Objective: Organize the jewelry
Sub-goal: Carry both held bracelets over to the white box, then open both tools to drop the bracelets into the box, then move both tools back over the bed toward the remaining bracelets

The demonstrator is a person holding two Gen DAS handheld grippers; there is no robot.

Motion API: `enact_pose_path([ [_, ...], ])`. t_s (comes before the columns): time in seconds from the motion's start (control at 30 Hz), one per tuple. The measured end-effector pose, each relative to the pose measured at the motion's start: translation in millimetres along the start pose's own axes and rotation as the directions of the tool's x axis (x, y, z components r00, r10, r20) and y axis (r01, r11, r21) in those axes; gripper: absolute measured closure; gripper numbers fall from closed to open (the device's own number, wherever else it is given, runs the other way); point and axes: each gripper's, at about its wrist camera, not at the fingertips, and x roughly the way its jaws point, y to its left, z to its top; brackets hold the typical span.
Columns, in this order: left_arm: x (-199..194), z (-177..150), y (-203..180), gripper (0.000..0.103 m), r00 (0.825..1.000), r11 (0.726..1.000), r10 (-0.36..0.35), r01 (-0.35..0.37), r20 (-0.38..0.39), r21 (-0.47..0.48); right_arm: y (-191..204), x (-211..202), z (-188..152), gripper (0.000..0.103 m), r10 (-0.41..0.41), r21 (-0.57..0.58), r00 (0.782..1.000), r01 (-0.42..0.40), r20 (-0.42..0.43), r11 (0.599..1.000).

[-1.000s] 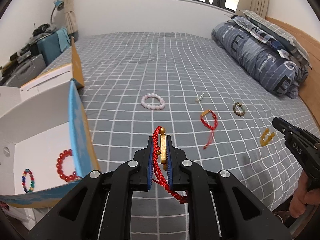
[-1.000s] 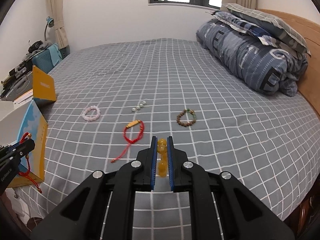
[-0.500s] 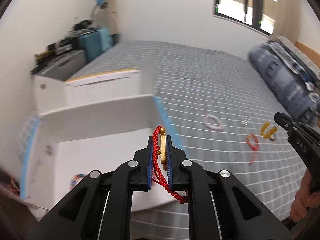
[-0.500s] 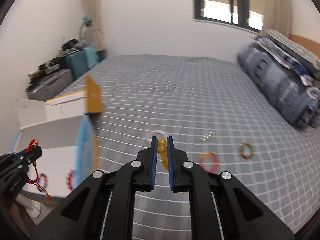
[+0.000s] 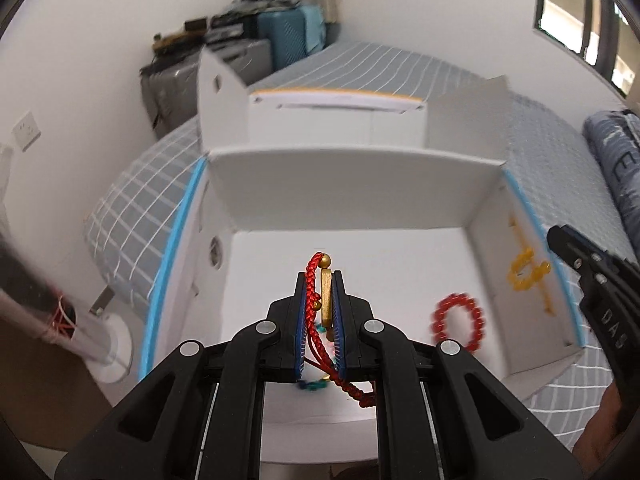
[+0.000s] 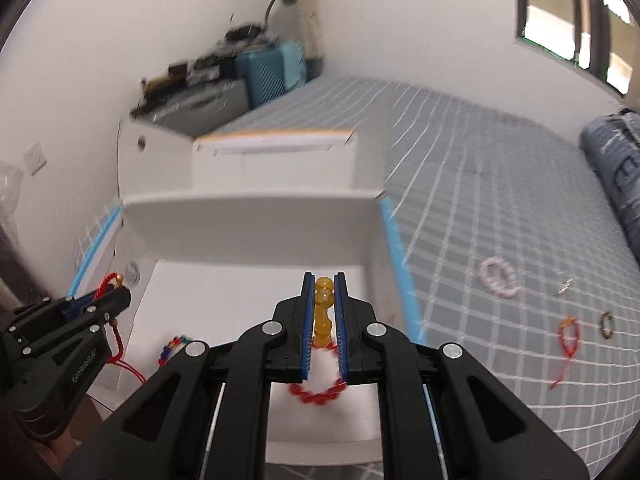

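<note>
Drop-off step: left gripper (image 5: pixel 319 312) jaws clamped on red cord bracelet (image 5: pixel 311 304), right gripper (image 6: pixel 323 314) jaws on amber bead bracelet (image 6: pixel 322 308), both above white box (image 5: pixel 360 184). Red bead bracelet (image 5: pixel 458 326) lay inside at 3 o'clock. Next likely: part jaws, release.

Two grippers are showing: the left gripper (image 5: pixel 319 312) is pinching one red cord bracelet (image 5: pixel 313 320), and the right gripper (image 6: pixel 323 320) is pinching one yellow bead bracelet (image 6: pixel 323 308).

One white box (image 6: pixel 248 216) is sitting open. Two bracelets are lying inside it: one red bead bracelet (image 5: pixel 458 326) at about 3 o'clock from the left gripper, and one multicoloured bead bracelet (image 6: pixel 172 350) at about 9 o'clock from the right gripper.

Four pieces are lying on the bed (image 6: pixel 500 200), all toward 3 o'clock in the right wrist view: one pink bracelet (image 6: pixel 498 278), one small pale piece (image 6: pixel 562 288), one red cord bracelet with a gold bar (image 6: pixel 568 338), and one dark bead bracelet (image 6: pixel 607 324).
</note>
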Motion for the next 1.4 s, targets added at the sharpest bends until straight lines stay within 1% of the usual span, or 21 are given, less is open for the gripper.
enact_pose_path([
  [0.13, 13, -5, 11, 0.092, 0.999, 1.000, 0.014, -0.014, -0.038, -0.004, 12, 30, -7, 0.094, 0.005, -0.007, 0.995, -0.006, -0.099, 1.000],
  [0.23, 22, -7, 11, 0.092, 0.998, 1.000, 0.007, -0.007, -0.059, -0.008, 16, 46, -14, 0.094, -0.011, -0.021, 0.988, 0.008, -0.152, 1.000],
  [0.33, 29, -9, 8, 0.092, 0.997, 1.000, 0.001, -0.001, -0.072, 0.001, 16, 55, -19, 0.094, -0.014, -0.023, 0.983, 0.010, -0.185, 1.000],
  [0.6, 39, -11, 6, 0.092, 0.996, 1.000, -0.001, 0.000, -0.094, -0.008, 16, 61, -23, 0.094, -0.017, -0.033, 0.980, 0.010, -0.200, 0.999],
  [0.67, 40, -11, 8, 0.088, 0.995, 1.000, 0.002, -0.003, -0.097, -0.011, 18, 60, -22, 0.093, -0.014, -0.032, 0.979, 0.008, -0.204, 0.999],
  [0.7, 39, -11, 8, 0.088, 0.995, 1.000, 0.001, -0.003, -0.096, -0.016, 18, 60, -22, 0.087, -0.013, -0.035, 0.979, 0.006, -0.202, 0.999],
  [0.73, 39, -10, 9, 0.086, 0.995, 1.000, 0.006, -0.008, -0.095, -0.013, 19, 58, -22, 0.072, -0.007, -0.035, 0.980, 0.000, -0.198, 0.999],
  [0.77, 37, -10, 8, 0.069, 0.996, 1.000, 0.017, -0.017, -0.091, -0.007, 19, 56, -21, 0.065, 0.001, -0.028, 0.982, -0.006, -0.190, 1.000],
  [0.8, 35, -10, 8, 0.042, 0.996, 1.000, 0.025, -0.025, -0.080, -0.002, 19, 54, -20, 0.056, 0.007, -0.021, 0.983, -0.011, -0.181, 1.000],
  [0.83, 32, -9, 7, 0.034, 0.997, 0.999, 0.035, -0.035, -0.062, 0.000, 19, 50, -19, 0.052, 0.012, -0.018, 0.985, -0.015, -0.169, 1.000],
  [0.87, 26, -10, 6, 0.033, 0.998, 0.999, 0.050, -0.050, -0.031, 0.006, 19, 47, -18, 0.049, 0.014, -0.019, 0.987, -0.017, -0.161, 1.000],
  [0.9, 24, -10, 5, 0.033, 0.998, 0.998, 0.060, -0.060, -0.025, 0.009, 18, 45, -17, 0.042, 0.016, -0.017, 0.988, -0.019, -0.155, 1.000],
  [0.93, 22, -10, 6, 0.033, 0.998, 0.999, 0.052, -0.052, -0.024, 0.003, 16, 40, -15, 0.035, 0.021, -0.008, 0.990, -0.023, -0.141, 1.000],
  [0.97, 20, -9, 6, 0.033, 0.999, 0.999, 0.041, -0.041, -0.023, -0.003, 14, 37, -14, 0.033, 0.021, -0.001, 0.991, -0.021, -0.130, 1.000],
  [1.03, 16, -8, 5, 0.031, 0.999, 0.999, 0.039, -0.039, -0.014, -0.008, 8, 27, -10, 0.024, 0.007, 0.010, 0.995, -0.006, -0.100, 1.000],
  [1.1, 11, -7, 2, 0.024, 1.000, 0.999, 0.030, -0.030, -0.001, -0.010, 0, 17, -7, 0.018, -0.004, 0.019, 0.997, 0.005, -0.071, 1.000],
  [1.13, 8, -7, 0, 0.023, 1.000, 1.000, 0.025, -0.025, 0.006, -0.011, -6, 11, -5, 0.014, -0.009, 0.024, 0.999, 0.010, -0.053, 1.000],
  [1.3, -11, -3, -23, 0.009, 0.998, 1.000, -0.011, 0.011, 0.067, 0.008, -35, -15, 1, 0.008, -0.059, 0.028, 0.998, 0.059, 0.016, 0.998],
  [1.4, -23, 1, -46, 0.006, 0.994, 0.999, -0.039, 0.036, 0.101, 0.030, -60, -29, 2, 0.008, -0.093, 0.032, 0.995, 0.092, 0.039, 0.995],
])
